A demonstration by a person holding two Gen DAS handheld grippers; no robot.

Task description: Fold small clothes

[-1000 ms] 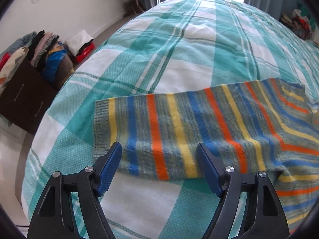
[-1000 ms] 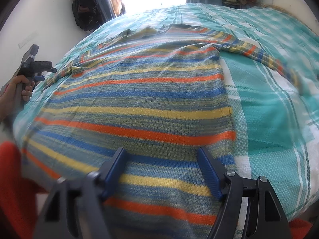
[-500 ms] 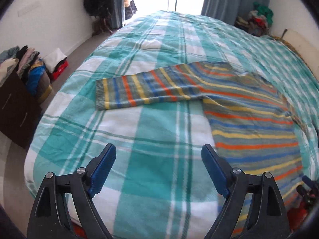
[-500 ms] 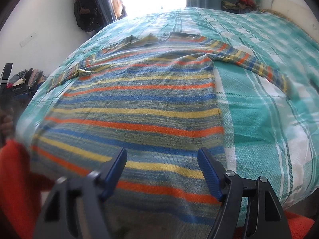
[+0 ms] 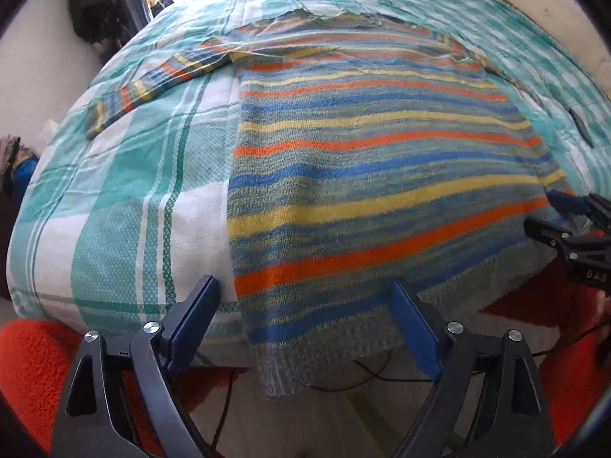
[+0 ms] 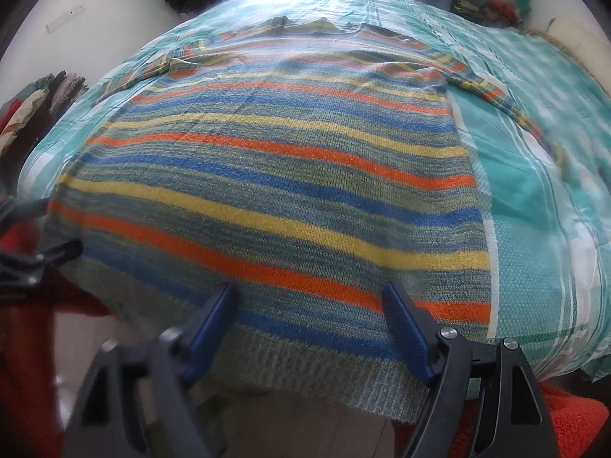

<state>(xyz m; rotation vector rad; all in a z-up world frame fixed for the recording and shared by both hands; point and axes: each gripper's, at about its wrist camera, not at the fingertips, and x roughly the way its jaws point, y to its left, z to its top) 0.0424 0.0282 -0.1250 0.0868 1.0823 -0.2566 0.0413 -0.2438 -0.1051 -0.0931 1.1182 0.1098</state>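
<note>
Here striped sweater [image 5: 374, 175] hem overhangs bed [image 5: 126, 175] between spread left gripper [image 5: 305, 322], right gripper [image 6: 309, 322] likewise released

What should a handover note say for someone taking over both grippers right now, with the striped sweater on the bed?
Left gripper: open, empty, at the sweater's left hem corner.
Right gripper: open, empty, over the hem's right half.
Striped sweater: spread flat on the plaid bedspread, hem overhanging the near edge, both sleeves out sideways.
Done: laid out flat.
Left: all folds, none made yet.
</note>
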